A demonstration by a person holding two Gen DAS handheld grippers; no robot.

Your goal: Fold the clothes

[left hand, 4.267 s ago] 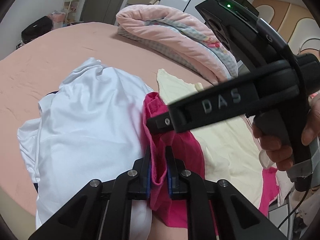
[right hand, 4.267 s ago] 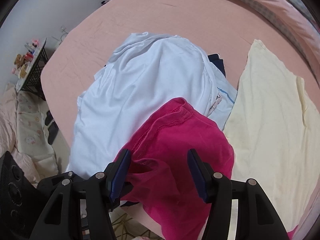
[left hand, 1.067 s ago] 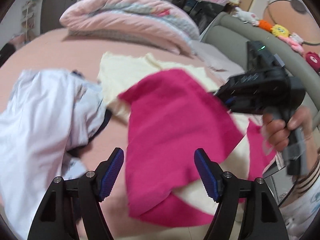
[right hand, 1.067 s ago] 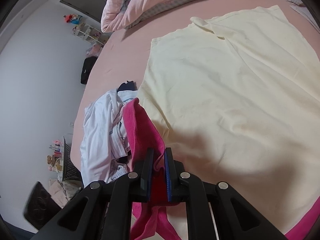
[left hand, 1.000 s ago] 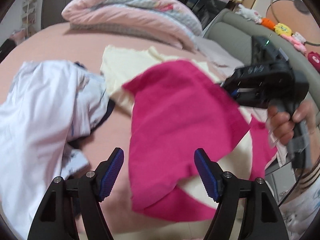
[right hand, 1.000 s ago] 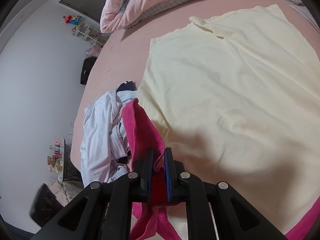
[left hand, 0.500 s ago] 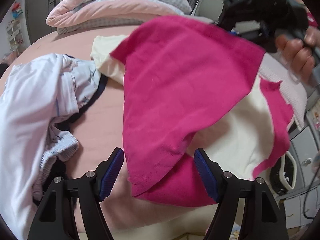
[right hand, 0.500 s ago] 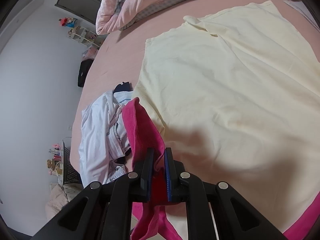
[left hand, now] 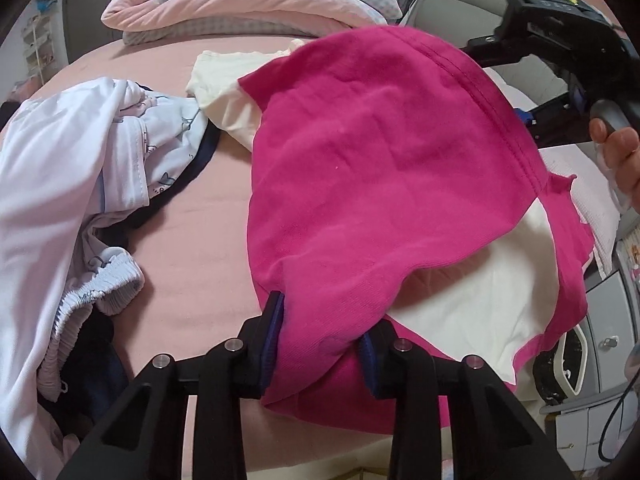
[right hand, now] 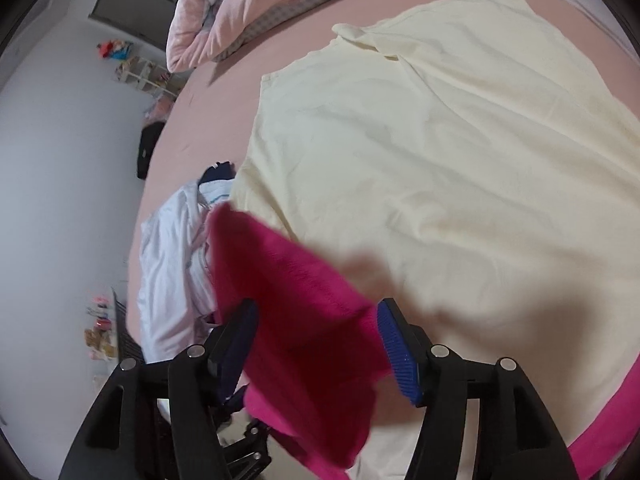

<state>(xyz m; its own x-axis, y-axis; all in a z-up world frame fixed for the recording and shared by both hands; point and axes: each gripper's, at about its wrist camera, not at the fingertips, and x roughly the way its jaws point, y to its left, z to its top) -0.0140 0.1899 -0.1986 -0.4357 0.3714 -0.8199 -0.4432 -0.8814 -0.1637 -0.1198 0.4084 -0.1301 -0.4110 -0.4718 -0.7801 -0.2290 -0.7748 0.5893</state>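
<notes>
Magenta garment (left hand: 380, 168) passing from right gripper (right hand: 316, 344) to left gripper (left hand: 322, 344) over the pink bed (left hand: 192, 216).

Left jaws have just been closing, now pinching the garment's lower bunched edge. Right jaws have just been opening, standing spread, cloth lying blurred between the pads, not pressed. Garment is draping over a cream shirt (right hand: 440, 140) spread flat on the bed. White clothes pile (left hand: 60, 184) lying just beside, left. Folded pink quilt (left hand: 248, 4) sitting at the far edge.

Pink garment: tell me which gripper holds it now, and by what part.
The left gripper has just closed on the pink garment at its bunched lower edge. The right gripper has just opened, with cloth loose between its jaws.
</notes>
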